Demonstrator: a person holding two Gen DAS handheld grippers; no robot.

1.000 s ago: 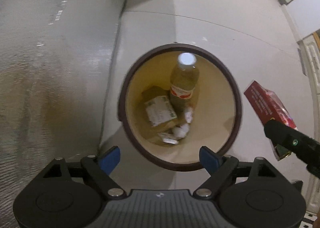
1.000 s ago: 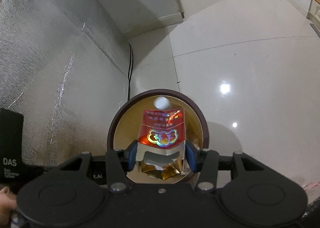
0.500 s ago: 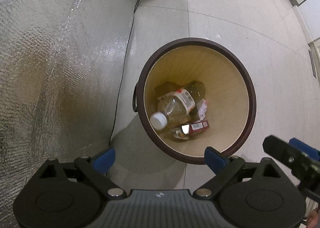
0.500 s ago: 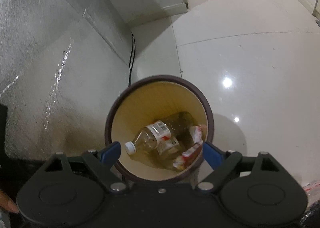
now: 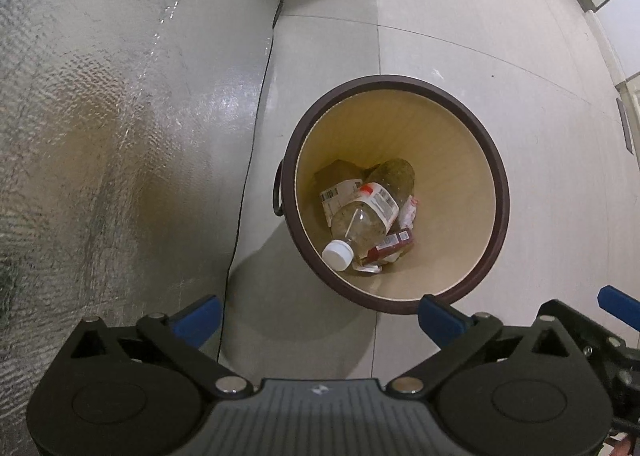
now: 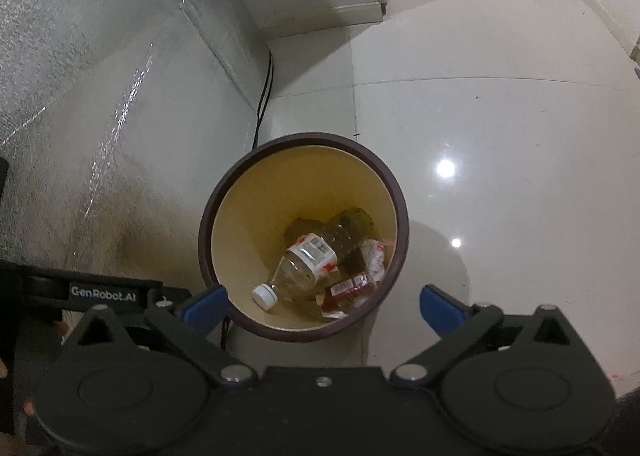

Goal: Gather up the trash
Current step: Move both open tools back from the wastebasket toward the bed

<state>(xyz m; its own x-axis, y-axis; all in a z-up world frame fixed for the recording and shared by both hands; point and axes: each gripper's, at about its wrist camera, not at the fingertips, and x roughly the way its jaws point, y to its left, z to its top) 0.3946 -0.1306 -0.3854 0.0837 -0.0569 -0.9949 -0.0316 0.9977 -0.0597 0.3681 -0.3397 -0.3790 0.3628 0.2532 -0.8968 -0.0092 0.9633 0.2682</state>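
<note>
A: Where do the left tongs stand?

B: Above the floor, looking down at a round trash bin with a dark brown rim and a tan inside. Their blue fingertips are spread wide, with nothing between them.

A: And the right tongs?

B: The same: parted wide and empty, held over the near rim of the bin. From the left wrist view, one blue tip and the black frame of the right tongs show at the right edge.

A: Where is the trash?

B: All at the bottom of the bin. A clear plastic bottle with a white cap lies on its side, cap toward the near wall, a white and red label round its middle. Touching it on the right lies a red packet, partly under the bottle's shoulder. A crumpled white and red wrapper sits just beside the bottle, against the right wall. A white printed label on a brown piece shows behind the bottle.

A: In the right wrist view?

B: The bottle, its cap, the red packet and the crumpled wrapper lie in the same heap.

A: What surrounds the bin?

B: Pale glossy floor tiles, a silver foil-textured sheet on the left, and a black cable running along its edge.
</note>
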